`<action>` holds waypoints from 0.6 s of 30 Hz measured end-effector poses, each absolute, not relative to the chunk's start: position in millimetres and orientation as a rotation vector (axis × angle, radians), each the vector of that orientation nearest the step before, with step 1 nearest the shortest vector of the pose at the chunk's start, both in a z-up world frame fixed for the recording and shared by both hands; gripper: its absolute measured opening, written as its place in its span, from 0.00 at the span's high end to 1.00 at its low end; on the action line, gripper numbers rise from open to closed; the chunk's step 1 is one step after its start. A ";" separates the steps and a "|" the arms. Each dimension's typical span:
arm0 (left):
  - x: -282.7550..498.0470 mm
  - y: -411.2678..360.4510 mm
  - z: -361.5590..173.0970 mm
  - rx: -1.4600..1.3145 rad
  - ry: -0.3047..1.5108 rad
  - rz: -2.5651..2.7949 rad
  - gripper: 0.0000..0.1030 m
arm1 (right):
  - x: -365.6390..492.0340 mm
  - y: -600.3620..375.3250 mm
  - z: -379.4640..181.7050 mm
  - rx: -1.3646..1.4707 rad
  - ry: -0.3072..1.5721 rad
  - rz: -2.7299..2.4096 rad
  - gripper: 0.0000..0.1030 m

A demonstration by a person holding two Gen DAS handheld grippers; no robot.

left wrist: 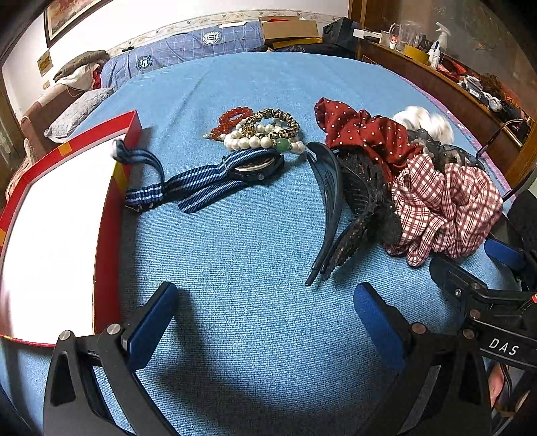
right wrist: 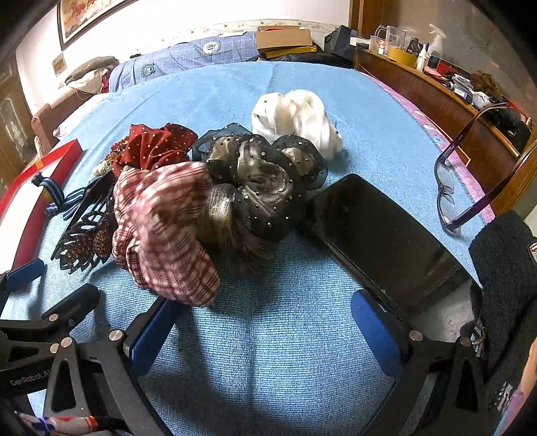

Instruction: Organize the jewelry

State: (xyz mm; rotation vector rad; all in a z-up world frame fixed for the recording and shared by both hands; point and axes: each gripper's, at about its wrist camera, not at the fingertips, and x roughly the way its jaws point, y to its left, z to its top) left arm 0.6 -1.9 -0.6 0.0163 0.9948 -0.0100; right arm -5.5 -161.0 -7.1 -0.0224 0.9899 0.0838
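Both spread wide and holding nothing: left gripper [left wrist: 265, 318], right gripper [right wrist: 265, 322]. On the blue bedspread [left wrist: 235, 251], bracelets [left wrist: 260, 129] at 12 o'clock, striped watch [left wrist: 235, 171] just below, red box [left wrist: 110, 208] at 9 o'clock, scrunchies [left wrist: 443, 204] at 2 o'clock.

Bed with blue woven cover [left wrist: 255, 255] fills the room. White wall [right wrist: 188, 20], framed picture [right wrist: 87, 16] top left. Wooden sideboard [left wrist: 436, 80] along right edge, cluttered. Blue plaid bedding [left wrist: 188, 50] at far edge.
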 end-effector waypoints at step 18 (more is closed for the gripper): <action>-0.4 -2.1 -0.4 0.014 0.996 0.008 0.00 | -86.0 -199.0 37.1 0.177 0.831 0.142 0.01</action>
